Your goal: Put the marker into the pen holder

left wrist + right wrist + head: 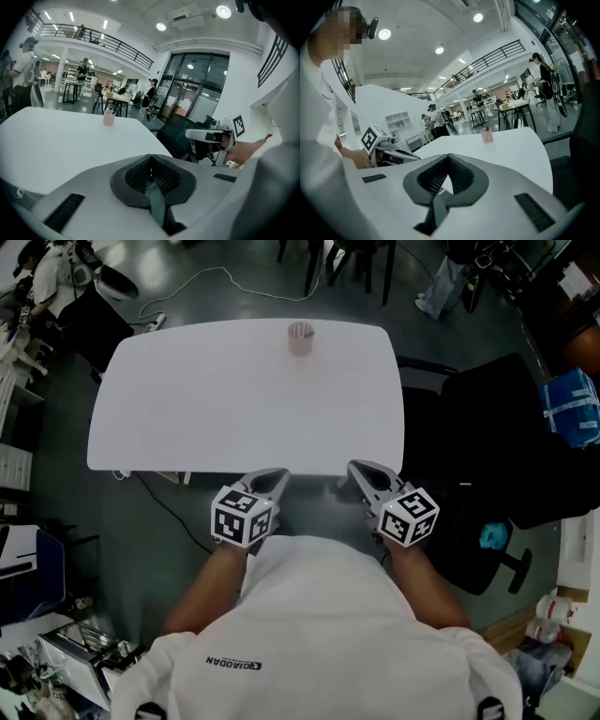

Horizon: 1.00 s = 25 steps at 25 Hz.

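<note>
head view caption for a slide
Left tongs and right tongs shut, empty, beside a white table; pink pen holder at its far edge

Head view looks steeply down; both gripper views face across the table (234, 409) toward the pen holder (300, 337).

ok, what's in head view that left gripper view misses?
Head view only: the left gripper's marker cube and the whole outline of the table. Left gripper view only: that gripper's jaws up close, together and empty, plus a balcony railing and ceiling lights. Both: the table, pink pen holder, right gripper, black chair.
</note>
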### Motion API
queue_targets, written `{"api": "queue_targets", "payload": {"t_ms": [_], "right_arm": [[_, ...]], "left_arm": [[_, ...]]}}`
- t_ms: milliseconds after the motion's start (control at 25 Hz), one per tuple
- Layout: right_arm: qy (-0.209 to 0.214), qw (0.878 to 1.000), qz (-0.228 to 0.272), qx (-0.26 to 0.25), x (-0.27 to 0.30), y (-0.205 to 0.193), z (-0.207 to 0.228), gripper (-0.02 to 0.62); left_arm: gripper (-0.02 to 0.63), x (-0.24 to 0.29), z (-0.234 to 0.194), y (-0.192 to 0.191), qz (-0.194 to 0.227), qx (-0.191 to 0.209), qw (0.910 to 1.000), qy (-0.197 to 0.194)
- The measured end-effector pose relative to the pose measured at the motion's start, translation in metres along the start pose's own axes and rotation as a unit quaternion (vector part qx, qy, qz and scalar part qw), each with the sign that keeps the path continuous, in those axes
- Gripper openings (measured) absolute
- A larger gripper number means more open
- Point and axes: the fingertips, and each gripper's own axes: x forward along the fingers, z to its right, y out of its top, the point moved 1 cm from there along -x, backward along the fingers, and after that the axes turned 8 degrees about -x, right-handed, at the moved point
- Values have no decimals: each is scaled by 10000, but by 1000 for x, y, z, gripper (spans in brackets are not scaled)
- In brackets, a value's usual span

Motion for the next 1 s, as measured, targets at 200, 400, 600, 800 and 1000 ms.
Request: {"api": "queue_targets", "payload": {"t_ms": [200,400,600,800,1000], "right_arm": [[-11,9999,32,123,-47,-27,-4,18],[-82,9992,284,282,-82,-27,-2,18],[-21,9987,473,167,-97,-19,-20,18],[-149,9986,487,115,-108,-19,-21,18],[-283,9979,575,30,-111,-20,-23,18]], "left_arm": [[28,-5,43,-46,-201,-25,9997,146],[28,-9,72,-41,7,118,9996,262],[28,-28,81,-23,290,272,9985,387],[28,-22,98,-22,166,475,9984,251],[28,-23,111,-11,273,722,9969,157]]}}
